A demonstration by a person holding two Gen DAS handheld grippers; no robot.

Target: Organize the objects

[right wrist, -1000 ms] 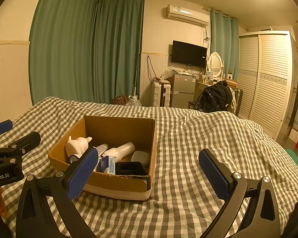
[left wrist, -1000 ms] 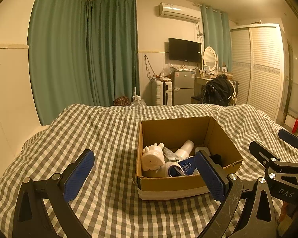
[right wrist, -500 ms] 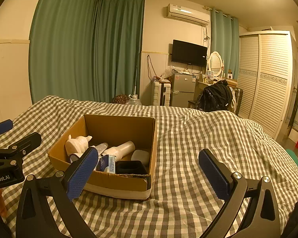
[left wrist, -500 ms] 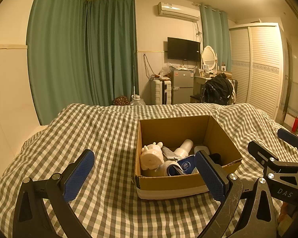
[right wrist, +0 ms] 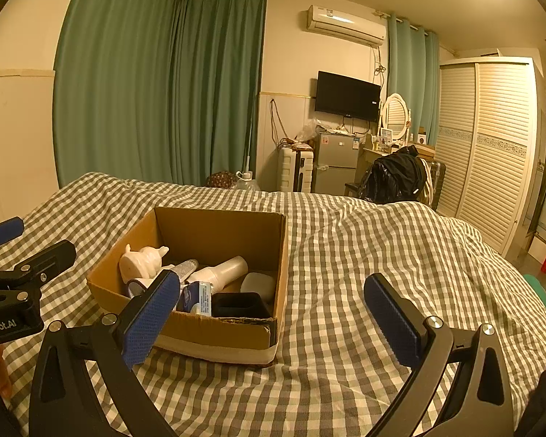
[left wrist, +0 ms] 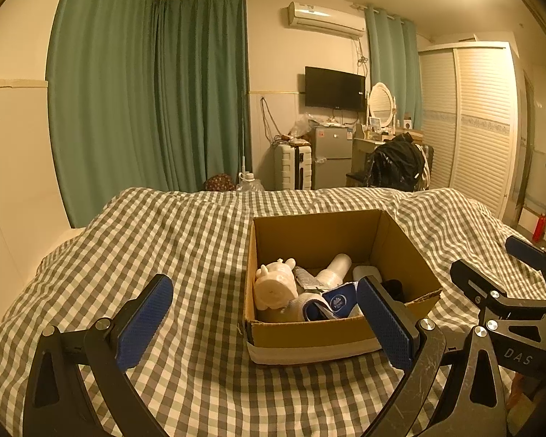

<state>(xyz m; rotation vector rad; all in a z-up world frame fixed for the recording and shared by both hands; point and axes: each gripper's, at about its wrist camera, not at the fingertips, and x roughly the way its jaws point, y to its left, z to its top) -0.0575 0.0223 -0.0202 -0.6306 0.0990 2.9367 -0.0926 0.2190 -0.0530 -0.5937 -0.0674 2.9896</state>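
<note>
An open cardboard box sits on a grey-and-white checked bedspread. Inside lie a white animal figurine, a white bottle, a blue-and-white packet, a pale grey case and a black tray. My left gripper hovers open just short of the box's near left corner, nothing between its blue pads. My right gripper is open and holds nothing, near the box's right front corner. Each gripper shows at the edge of the other's view.
The bedspread stretches rumpled to the right of the box and around it. Beyond the bed stand green curtains, a white suitcase, a small fridge, a chair draped with a black jacket and a louvred wardrobe.
Both grippers stay open and almost still; the left wrist view has shifted very slightly. Nothing in the box has moved.
</note>
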